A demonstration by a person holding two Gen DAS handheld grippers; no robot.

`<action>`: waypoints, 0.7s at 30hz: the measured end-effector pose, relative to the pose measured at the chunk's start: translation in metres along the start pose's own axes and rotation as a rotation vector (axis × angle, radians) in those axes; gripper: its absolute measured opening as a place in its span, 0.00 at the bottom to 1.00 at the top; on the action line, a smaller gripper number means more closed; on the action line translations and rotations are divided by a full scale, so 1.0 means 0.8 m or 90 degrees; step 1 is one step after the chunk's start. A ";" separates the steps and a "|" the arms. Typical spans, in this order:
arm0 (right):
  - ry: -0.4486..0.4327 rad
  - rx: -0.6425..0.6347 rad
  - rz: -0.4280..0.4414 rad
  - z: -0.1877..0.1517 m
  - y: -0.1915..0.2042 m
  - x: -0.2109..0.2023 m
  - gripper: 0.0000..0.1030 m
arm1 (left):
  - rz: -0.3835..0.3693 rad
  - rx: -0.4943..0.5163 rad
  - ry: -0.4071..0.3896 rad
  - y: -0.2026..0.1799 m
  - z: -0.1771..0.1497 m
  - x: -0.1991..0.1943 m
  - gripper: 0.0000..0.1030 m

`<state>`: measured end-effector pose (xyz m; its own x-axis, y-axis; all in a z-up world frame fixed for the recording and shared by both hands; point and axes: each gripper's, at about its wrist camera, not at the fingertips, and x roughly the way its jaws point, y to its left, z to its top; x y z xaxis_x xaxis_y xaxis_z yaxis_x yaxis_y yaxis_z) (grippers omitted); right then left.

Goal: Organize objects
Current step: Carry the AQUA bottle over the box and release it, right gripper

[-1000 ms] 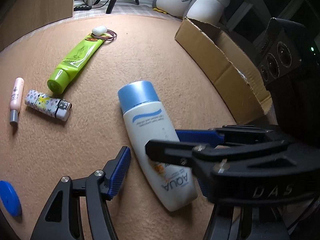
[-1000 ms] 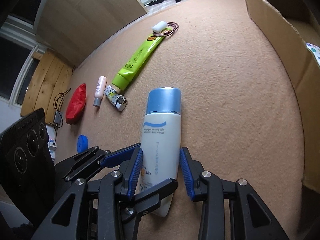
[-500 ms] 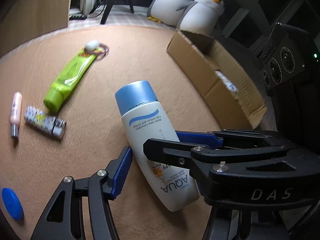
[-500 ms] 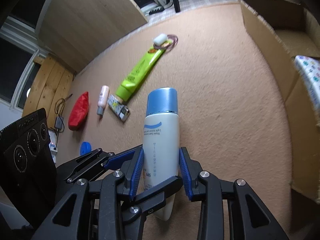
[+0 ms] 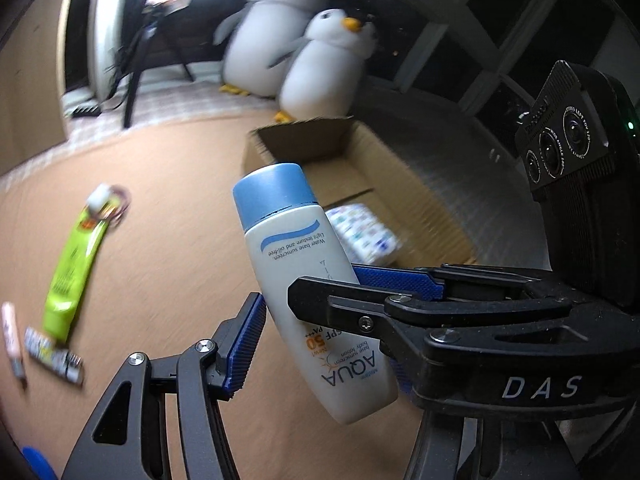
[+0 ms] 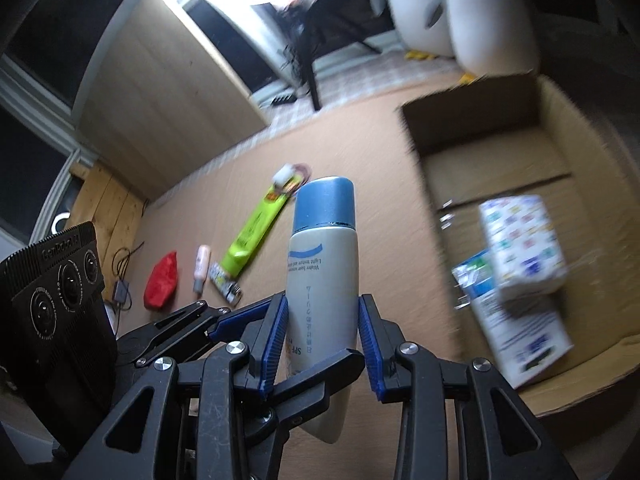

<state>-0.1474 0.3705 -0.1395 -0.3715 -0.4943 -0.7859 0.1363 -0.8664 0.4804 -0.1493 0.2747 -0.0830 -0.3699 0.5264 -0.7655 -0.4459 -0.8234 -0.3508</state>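
Observation:
A white sunscreen bottle point(image 5: 304, 280) with a blue cap is held in the air between both grippers, cap pointing away. My right gripper point(image 6: 323, 344) is shut on the bottle point(image 6: 320, 272), blue pads on both sides of its body. My left gripper point(image 5: 320, 312) also has its blue pads against the bottle, crossing the right gripper's fingers. An open cardboard box point(image 6: 492, 168) lies ahead to the right, holding a patterned pack point(image 6: 520, 240) and a flat white packet point(image 6: 516, 332). The box also shows in the left wrist view point(image 5: 372, 168).
On the tan carpet lie a green tube point(image 5: 74, 268), a white eraser with hair ties point(image 5: 102, 198), a pink tube point(image 6: 201, 262), a patterned lighter point(image 6: 226, 286), a red pouch point(image 6: 160, 286) and a blue disc point(image 5: 38, 462). Two plush penguins point(image 5: 320, 64) stand behind the box.
The bottle has been lifted off the carpet and carried up toward the box. Both grippers rose with it, and the box's inside has come into view.

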 end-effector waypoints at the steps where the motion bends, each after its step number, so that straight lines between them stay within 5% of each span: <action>1: -0.006 0.001 -0.005 0.004 -0.005 -0.006 0.32 | -0.005 0.006 -0.002 -0.008 0.008 0.005 0.60; 21: -0.067 0.049 -0.086 0.047 -0.126 -0.093 0.33 | -0.047 0.071 -0.002 -0.130 0.079 0.090 0.60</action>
<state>-0.1679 0.4973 -0.1147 -0.4761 -0.3597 -0.8025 0.0090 -0.9145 0.4045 -0.1808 0.4119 -0.0677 -0.3357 0.5855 -0.7379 -0.5603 -0.7538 -0.3432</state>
